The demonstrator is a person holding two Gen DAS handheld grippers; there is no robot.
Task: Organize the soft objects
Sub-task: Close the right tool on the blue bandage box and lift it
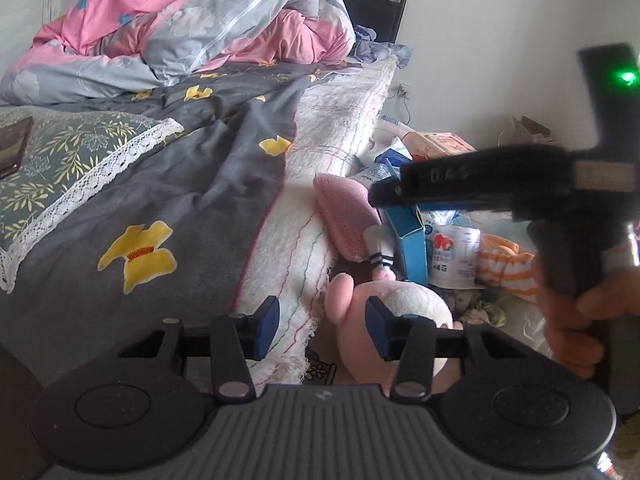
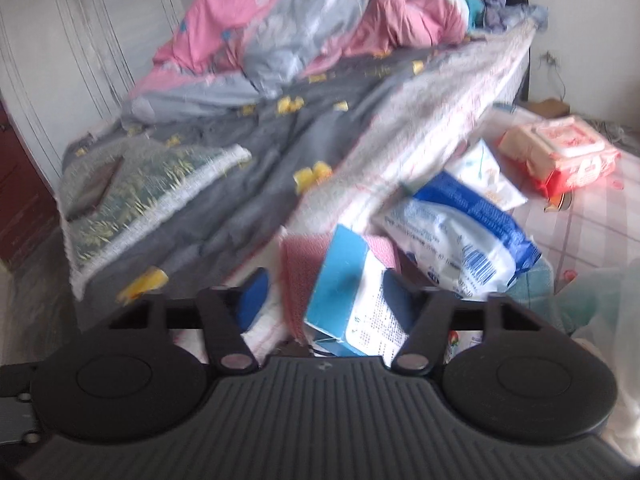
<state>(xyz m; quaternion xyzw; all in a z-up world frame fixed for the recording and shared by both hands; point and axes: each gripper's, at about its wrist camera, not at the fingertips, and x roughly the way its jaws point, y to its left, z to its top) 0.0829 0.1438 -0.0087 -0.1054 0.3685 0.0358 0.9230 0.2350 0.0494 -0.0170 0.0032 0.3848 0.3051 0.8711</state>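
Observation:
My left gripper (image 1: pixel 322 330) is open and empty, low beside the bed's edge, with a pink and white plush toy (image 1: pixel 404 312) just beyond its right finger. A pink sponge-like pad (image 1: pixel 344 216) leans against the hanging white blanket (image 1: pixel 320 168). My right gripper (image 2: pixel 324 300) is open, its fingers either side of a blue and white carton (image 2: pixel 352 300) and the pink pad (image 2: pixel 298 280); the view is blurred. The right gripper also shows in the left wrist view (image 1: pixel 384 194), above the pad and carton (image 1: pixel 412 240).
The bed (image 1: pixel 200 168) carries a grey butterfly sheet, a green leaf-print pillow (image 1: pixel 68 160) and a pink and grey duvet heap (image 1: pixel 200 20). Beside the bed lie wipe packs (image 2: pixel 464 232), a red-white pack (image 2: pixel 560 152) and an orange striped cloth (image 1: pixel 504 268).

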